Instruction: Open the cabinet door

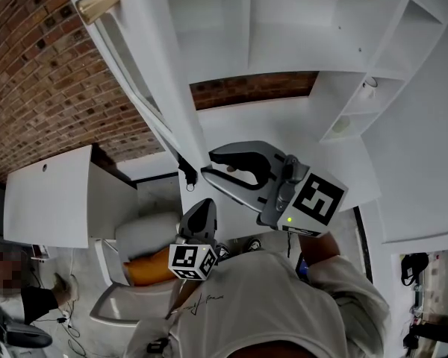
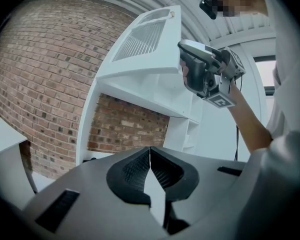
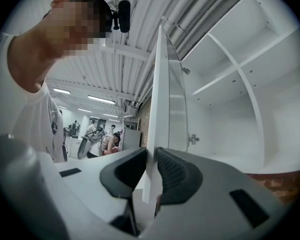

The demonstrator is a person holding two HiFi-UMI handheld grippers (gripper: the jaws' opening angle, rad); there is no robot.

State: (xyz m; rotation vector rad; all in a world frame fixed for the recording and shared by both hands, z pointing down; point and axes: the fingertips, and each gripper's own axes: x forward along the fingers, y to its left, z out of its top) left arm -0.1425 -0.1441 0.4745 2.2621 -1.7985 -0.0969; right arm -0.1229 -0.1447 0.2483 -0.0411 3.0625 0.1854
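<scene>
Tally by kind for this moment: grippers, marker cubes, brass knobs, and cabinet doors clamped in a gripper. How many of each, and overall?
Grippers: 2, the left gripper and the right gripper
Marker cubes: 2, the left cube and the right cube
Brass knobs: 1, the brass knob
Clamped cabinet doors: 1, the cabinet door, in the right gripper
Total: 6

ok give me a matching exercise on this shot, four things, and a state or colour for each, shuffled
Things:
1 left claw
2 right claw
3 cabinet door
4 door knob

States:
a brass-coloured
b shut with nothing in it
c clamped on the door's edge
d white, swung open

Pairs: 1-b; 2-c; 3-d; 4-a
</scene>
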